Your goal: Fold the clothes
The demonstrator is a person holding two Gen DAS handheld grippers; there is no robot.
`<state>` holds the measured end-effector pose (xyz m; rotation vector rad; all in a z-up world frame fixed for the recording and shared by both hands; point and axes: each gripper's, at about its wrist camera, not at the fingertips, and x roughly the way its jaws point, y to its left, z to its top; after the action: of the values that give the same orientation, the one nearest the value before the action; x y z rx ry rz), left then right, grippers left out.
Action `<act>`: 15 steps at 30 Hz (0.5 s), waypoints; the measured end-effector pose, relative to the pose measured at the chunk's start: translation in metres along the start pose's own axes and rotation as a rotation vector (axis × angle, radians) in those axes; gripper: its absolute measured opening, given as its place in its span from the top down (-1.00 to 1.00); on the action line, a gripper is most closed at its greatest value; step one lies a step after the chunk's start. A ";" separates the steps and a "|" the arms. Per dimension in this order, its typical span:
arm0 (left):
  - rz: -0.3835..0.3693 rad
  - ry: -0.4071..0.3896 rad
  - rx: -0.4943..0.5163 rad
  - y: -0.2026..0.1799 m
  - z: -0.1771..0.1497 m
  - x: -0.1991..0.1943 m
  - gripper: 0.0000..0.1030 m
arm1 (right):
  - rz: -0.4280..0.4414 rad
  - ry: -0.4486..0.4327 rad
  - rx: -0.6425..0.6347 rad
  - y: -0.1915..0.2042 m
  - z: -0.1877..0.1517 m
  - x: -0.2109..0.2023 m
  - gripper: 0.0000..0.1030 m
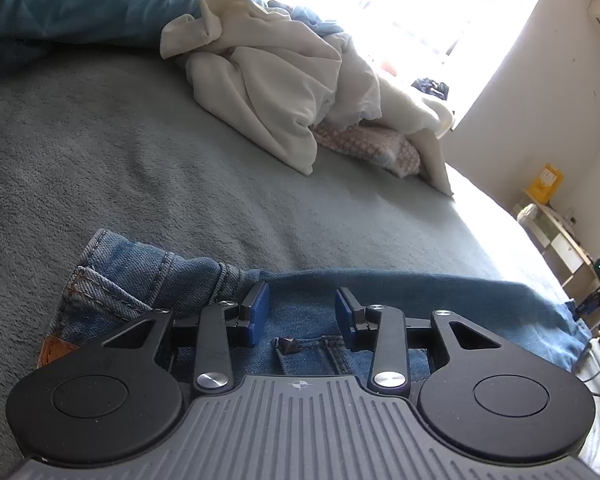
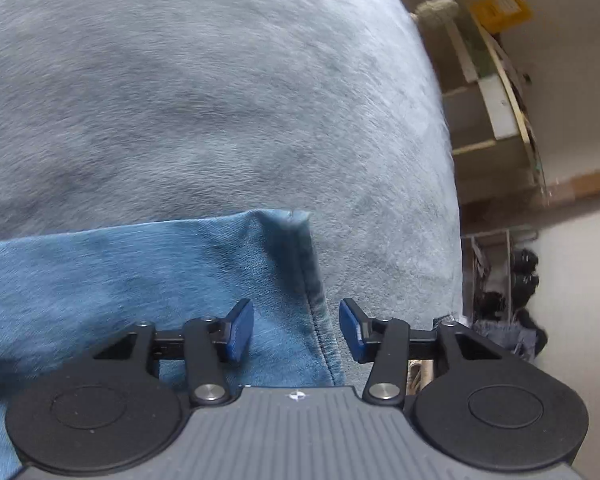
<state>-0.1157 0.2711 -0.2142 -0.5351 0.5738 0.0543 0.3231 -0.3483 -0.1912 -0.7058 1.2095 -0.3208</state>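
Blue denim jeans (image 2: 140, 272) lie mid-fold on your grey bed (image 2: 180, 100); right hand-held gripper (image 2: 296, 330) gapes empty over the hem, left hand-held gripper (image 1: 302, 314) part-open at the waistband, so grip next.

Blue denim jeans (image 1: 148, 276), grey blanket (image 1: 120, 160), cream clothes (image 1: 268, 80)

The bed (image 1: 148, 152) lies bare across its middle, a wide grey stretch where a gripper could pass freely. Toward the far edge, a heap of cream clothes (image 1: 268, 76) blocks the way, with a pink knitted piece (image 1: 376, 144) tucked under it. A blue pillow (image 1: 80, 0) fills the far left corner. Along the near edge the jeans (image 2: 148, 280) cover the surface. Past the right edge, a shelf unit (image 2: 484, 112) stands close, leaving a narrow gap beside the bed.
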 end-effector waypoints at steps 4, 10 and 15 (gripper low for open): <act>-0.001 -0.002 -0.001 0.000 -0.001 0.000 0.28 | 0.041 -0.030 0.311 -0.050 -0.024 0.002 -0.18; -0.001 -0.008 -0.003 0.000 -0.002 0.000 0.27 | 0.457 -0.135 0.995 -0.132 -0.121 -0.001 -0.01; 0.004 -0.008 0.006 -0.002 -0.002 0.000 0.27 | 0.659 -0.143 1.194 -0.127 -0.167 0.017 0.26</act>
<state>-0.1164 0.2686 -0.2151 -0.5276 0.5671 0.0586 0.1913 -0.5070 -0.1503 0.6840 0.8375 -0.3565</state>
